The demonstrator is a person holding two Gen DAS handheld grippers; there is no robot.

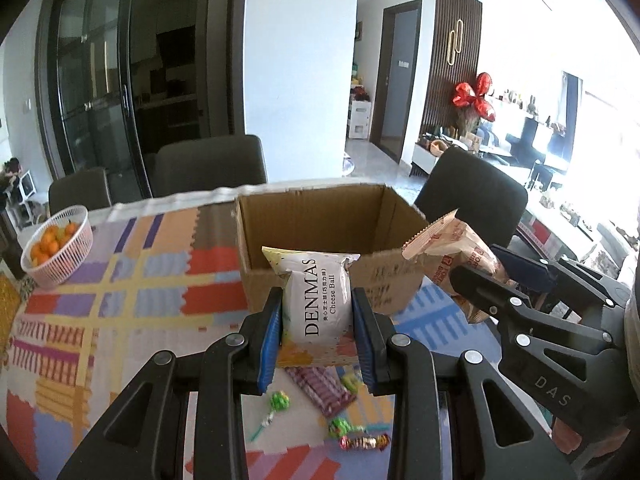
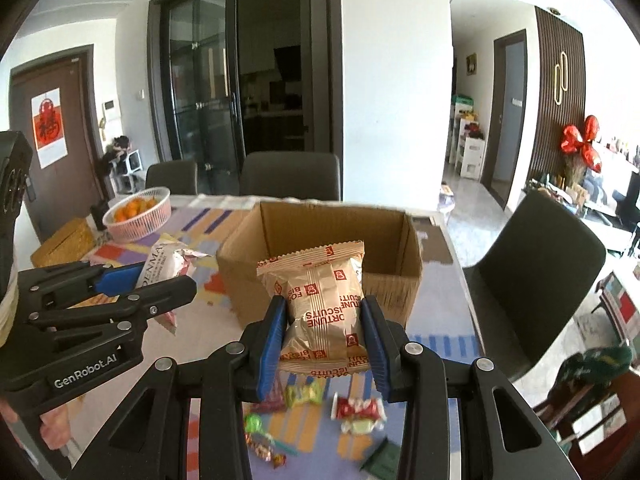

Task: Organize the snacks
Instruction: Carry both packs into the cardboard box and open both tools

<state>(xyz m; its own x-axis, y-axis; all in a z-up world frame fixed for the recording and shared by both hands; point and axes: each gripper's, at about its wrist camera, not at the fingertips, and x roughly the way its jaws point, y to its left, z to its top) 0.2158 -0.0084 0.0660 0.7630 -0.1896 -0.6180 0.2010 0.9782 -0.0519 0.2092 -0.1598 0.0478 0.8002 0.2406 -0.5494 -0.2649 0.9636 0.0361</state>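
My left gripper is shut on a white DENMAS Cheese Ball packet, held above the table just in front of the open cardboard box. My right gripper is shut on a tan Fortune Biscuits packet, also in front of the box. Each gripper shows in the other's view: the right one with its packet, the left one with its packet. Loose wrapped candies lie on the table below.
A pink basket of oranges stands at the table's far left on the colourful cloth. Dark chairs stand behind and to the right. A purple packet and a green lollipop lie near me.
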